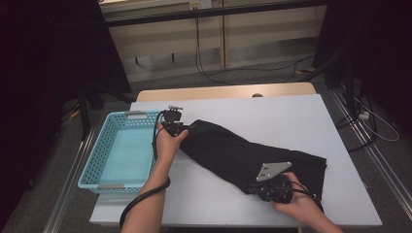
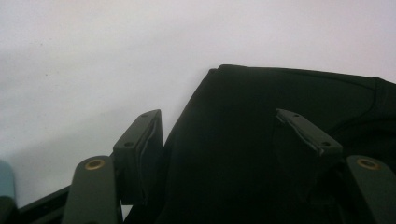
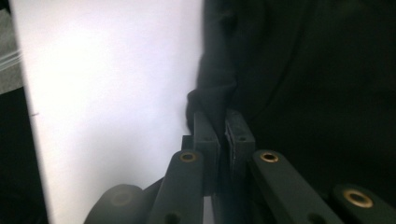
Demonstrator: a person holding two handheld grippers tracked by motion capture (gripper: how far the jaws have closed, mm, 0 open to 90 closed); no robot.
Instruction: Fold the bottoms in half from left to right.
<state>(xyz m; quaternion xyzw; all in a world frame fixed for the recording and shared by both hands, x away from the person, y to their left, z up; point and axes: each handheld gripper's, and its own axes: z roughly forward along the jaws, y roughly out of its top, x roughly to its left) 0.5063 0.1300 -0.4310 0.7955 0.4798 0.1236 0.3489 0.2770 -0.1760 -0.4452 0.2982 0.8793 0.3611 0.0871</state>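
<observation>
A black garment [image 1: 233, 150] lies spread in a long diagonal across the white table [image 1: 272, 109]. At its upper-left end my left gripper [image 1: 187, 130] is open, and the left gripper view has the jaws wide apart around the garment [image 2: 261, 154], with my left gripper [image 2: 219, 116] low over the cloth. At the garment's lower-right end my right gripper [image 1: 253, 187] is shut on the cloth's edge. In the right gripper view my right gripper [image 3: 222, 117] pinches a fold of the garment [image 3: 303, 70] between its pads [image 3: 205, 135].
A light blue plastic basket [image 1: 97, 151] stands at the table's left edge, just beside my left hand. Beyond the table's far edge are a wooden board, cables on the floor and dark stands on both sides.
</observation>
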